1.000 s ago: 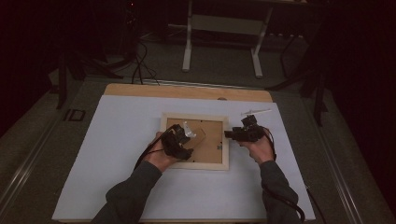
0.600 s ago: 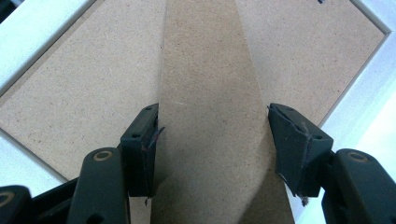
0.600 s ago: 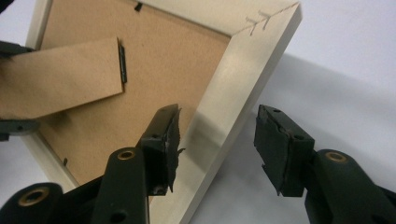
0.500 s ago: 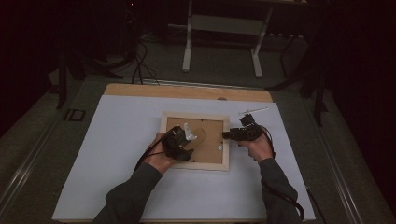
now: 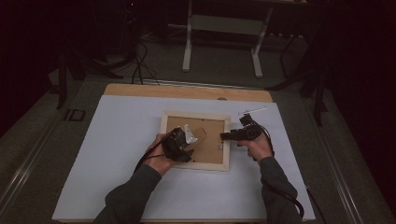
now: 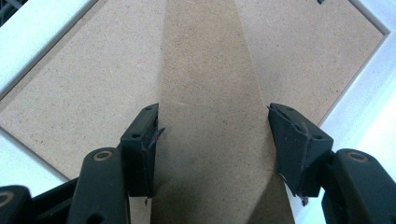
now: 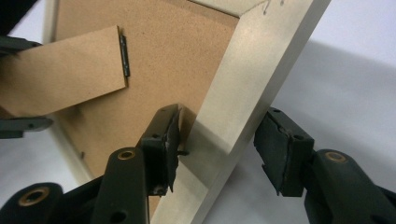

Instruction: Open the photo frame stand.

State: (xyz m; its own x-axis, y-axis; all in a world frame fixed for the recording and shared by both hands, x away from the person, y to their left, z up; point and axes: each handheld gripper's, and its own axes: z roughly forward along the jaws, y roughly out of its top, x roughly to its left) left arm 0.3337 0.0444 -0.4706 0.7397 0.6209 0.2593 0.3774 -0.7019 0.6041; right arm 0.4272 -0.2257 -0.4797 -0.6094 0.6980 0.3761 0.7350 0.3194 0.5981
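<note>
A pale wooden picture frame (image 5: 195,115) lies face down on the white mat, its brown backing board (image 6: 84,84) up. A brown easel stand (image 5: 199,135) rises from the board on a hinge (image 7: 124,53). My left gripper (image 5: 186,140) is shut on the stand (image 6: 210,70), one pad against each long edge (image 6: 212,126). My right gripper (image 5: 225,136) reaches in from the right and straddles the frame's right rail (image 7: 261,56). Its jaws (image 7: 217,133) are open: the inner pad sits over the board beside a small metal tab, the outer pad stands a little off the rail.
The white mat (image 5: 116,154) covers a wooden table whose bare back edge (image 5: 187,91) shows. A thin pale strip (image 5: 252,111) lies just behind the right gripper. A black label (image 5: 74,115) sits off the mat at left. Metal furniture legs (image 5: 222,23) stand on the floor beyond.
The right gripper has shifted slightly left, over the frame's right rail. The left gripper and the stand have stayed put.
</note>
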